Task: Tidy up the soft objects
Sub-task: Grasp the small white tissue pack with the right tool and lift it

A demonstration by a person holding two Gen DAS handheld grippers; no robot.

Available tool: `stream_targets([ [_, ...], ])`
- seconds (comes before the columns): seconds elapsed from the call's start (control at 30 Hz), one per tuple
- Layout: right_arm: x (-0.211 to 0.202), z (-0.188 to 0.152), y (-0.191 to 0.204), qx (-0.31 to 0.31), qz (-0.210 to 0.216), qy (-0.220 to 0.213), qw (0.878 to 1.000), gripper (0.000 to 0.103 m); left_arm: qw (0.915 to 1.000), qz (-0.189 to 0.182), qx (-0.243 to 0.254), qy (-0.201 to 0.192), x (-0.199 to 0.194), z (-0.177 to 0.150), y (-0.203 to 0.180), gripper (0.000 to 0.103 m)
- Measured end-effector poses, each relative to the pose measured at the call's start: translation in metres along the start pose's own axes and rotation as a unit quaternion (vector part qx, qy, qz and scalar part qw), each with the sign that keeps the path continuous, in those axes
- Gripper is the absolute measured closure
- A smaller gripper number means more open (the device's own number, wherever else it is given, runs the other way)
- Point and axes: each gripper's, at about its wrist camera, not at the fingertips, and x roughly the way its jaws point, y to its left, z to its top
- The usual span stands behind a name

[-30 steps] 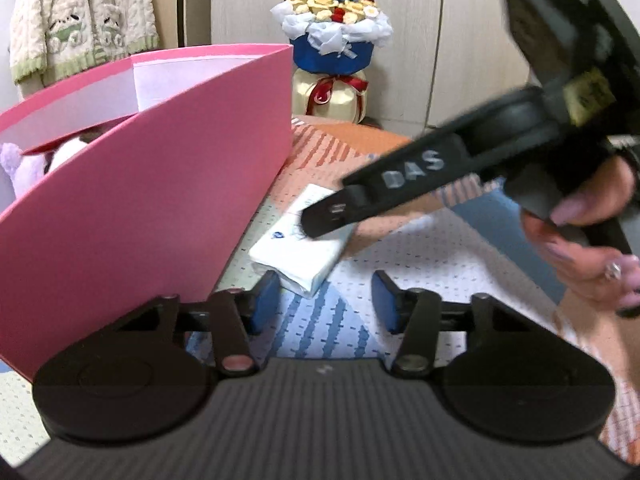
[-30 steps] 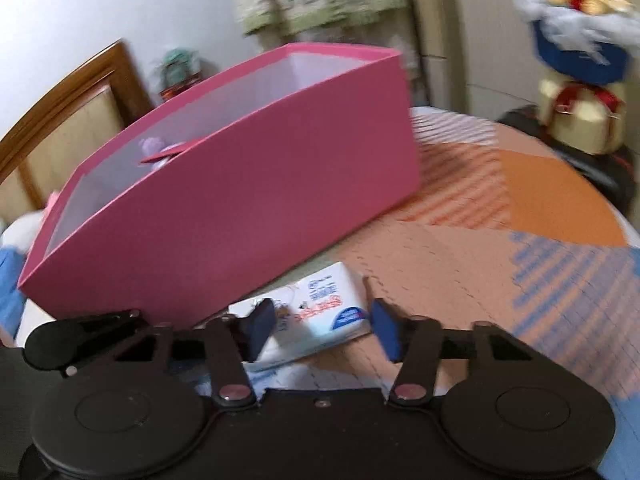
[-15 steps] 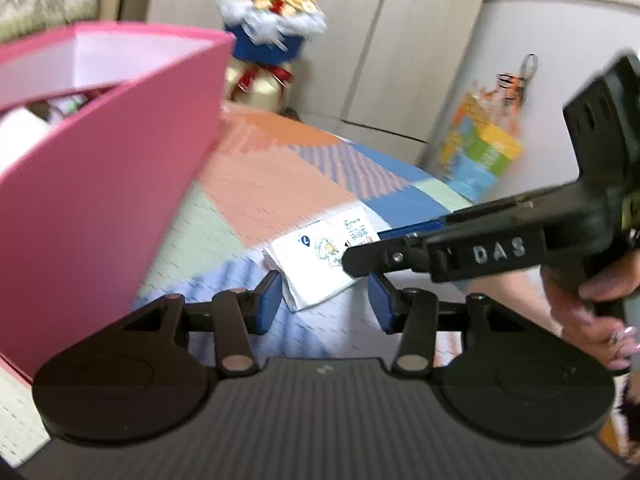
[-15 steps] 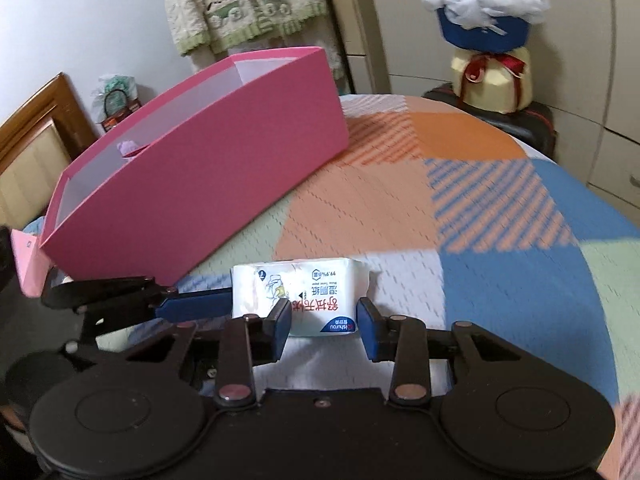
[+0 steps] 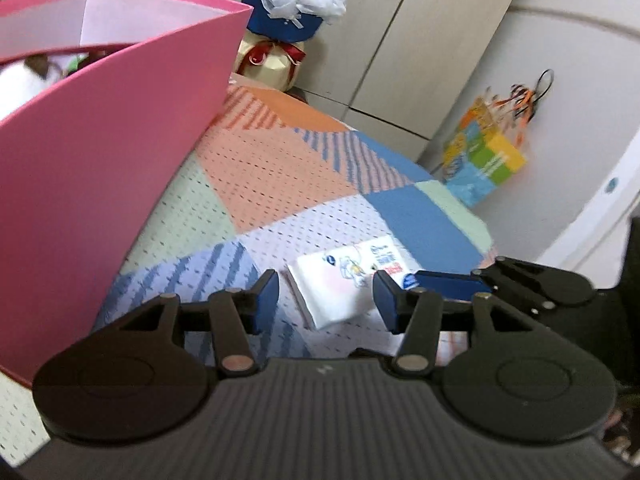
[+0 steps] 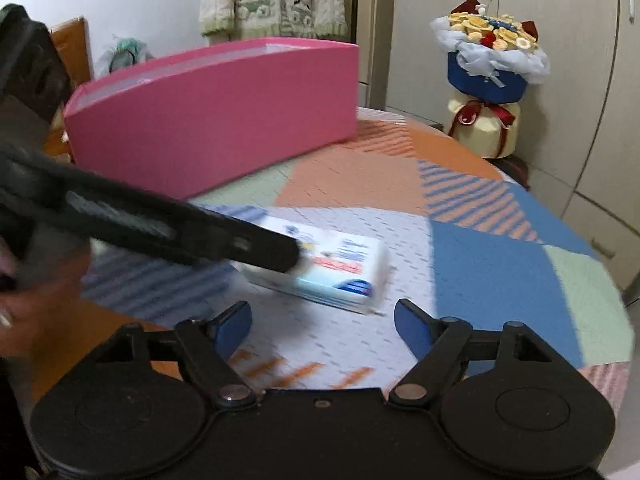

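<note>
A white tissue pack (image 5: 346, 280) with blue and red print lies flat on the patchwork cloth. My left gripper (image 5: 326, 300) is open, with the pack's near end between its blue pads. In the right wrist view the pack (image 6: 336, 266) lies just beyond my right gripper (image 6: 322, 326), which is open wide and empty. The left gripper's finger (image 6: 180, 232) reaches across the pack's left end there. The pink box (image 5: 100, 128) stands at the left, with soft toys partly visible inside.
A flower bouquet (image 6: 490, 68) stands beyond the table's far edge. A colourful bag (image 5: 486, 160) hangs on the wall at right. Cupboard doors (image 6: 560, 40) are behind. The round table edge (image 6: 600, 280) drops off at the right.
My right gripper has opened wider and drawn back from the pack. My left gripper has moved in around the pack's end. The pack has turned on the cloth.
</note>
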Motion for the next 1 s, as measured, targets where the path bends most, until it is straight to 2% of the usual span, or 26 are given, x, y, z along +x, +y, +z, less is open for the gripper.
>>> stream_targets([
  [0.07, 0.005, 0.004, 0.007, -0.011, -0.011, -0.004, 1.0, 0.018, 0.9996, 0.025, 0.006, -0.009, 0.001, 0.0, -0.005, 0.052],
  [0.17, 0.015, 0.012, 0.009, 0.012, -0.02, 0.002, 1.0, 0.012, 0.9991, 0.034, 0.023, -0.009, 0.001, 0.0, -0.008, 0.052],
  [0.23, 0.019, 0.013, 0.006, 0.041, -0.023, 0.002, 0.999, 0.011, 0.9995, 0.026, 0.017, 0.002, 0.001, 0.002, -0.006, 0.055],
  [0.27, 0.019, 0.014, 0.008, 0.045, -0.031, 0.0, 0.999, 0.012, 0.9998, 0.016, 0.012, 0.008, 0.002, 0.003, -0.004, 0.058],
  [0.3, 0.016, 0.011, 0.012, 0.043, -0.035, -0.002, 0.998, 0.018, 0.9998, 0.005, 0.009, 0.015, 0.003, 0.004, -0.003, 0.059],
  [0.47, 0.006, 0.007, 0.027, 0.069, -0.061, 0.001, 0.996, 0.021, 0.9995, -0.001, 0.026, 0.019, -0.004, 0.001, -0.008, 0.059],
  [0.63, -0.008, -0.001, 0.053, 0.079, -0.08, 0.012, 0.994, 0.021, 0.9957, -0.005, 0.069, 0.062, -0.019, -0.004, -0.016, 0.053],
  [0.8, -0.027, -0.003, 0.083, 0.095, -0.103, 0.018, 0.99, 0.02, 0.9912, -0.025, 0.094, 0.09, -0.044, -0.006, -0.016, 0.053],
  [1.0, -0.053, -0.001, 0.115, 0.111, -0.107, 0.019, 0.988, 0.017, 0.9859, -0.061, 0.114, 0.106, -0.084, -0.008, -0.008, 0.053],
])
